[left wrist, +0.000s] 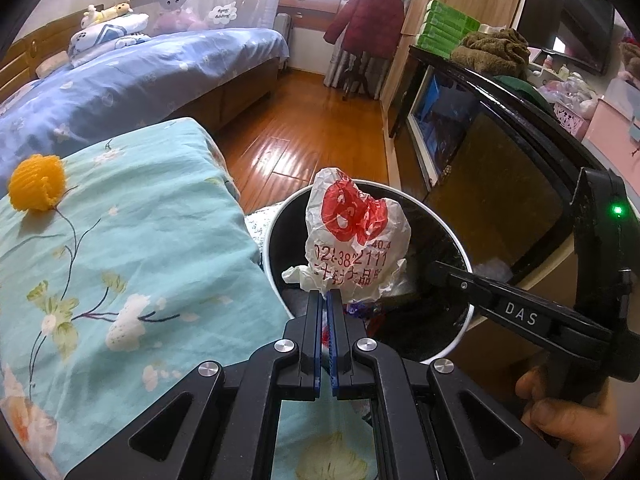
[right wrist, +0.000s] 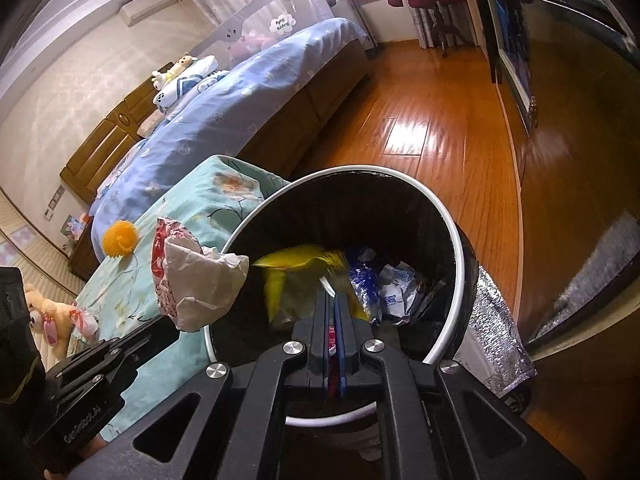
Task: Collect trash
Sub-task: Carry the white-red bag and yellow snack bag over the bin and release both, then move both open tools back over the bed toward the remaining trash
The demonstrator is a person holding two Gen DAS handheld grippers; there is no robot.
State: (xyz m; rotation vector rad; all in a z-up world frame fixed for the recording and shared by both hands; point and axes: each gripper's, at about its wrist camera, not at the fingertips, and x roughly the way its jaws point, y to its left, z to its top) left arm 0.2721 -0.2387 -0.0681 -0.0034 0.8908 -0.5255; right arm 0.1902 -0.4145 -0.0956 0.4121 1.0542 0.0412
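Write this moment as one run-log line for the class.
left gripper: shut on wrapper over bin | right gripper: over bin, yellow bag blurred at tips, grip unclear | yellow ball on bed

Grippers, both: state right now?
Left gripper: jaws closed on crumpled white-and-red bag.
Right gripper: jaws closed; grip on yellow wrapper cannot be told.

White crumpled wrapper [left wrist: 356,240] with red print; black bin [right wrist: 448,216], white-rimmed; teal floral cover [left wrist: 120,260]; orange-yellow mesh ball [left wrist: 37,188]; blue bedspread [left wrist: 132,76].
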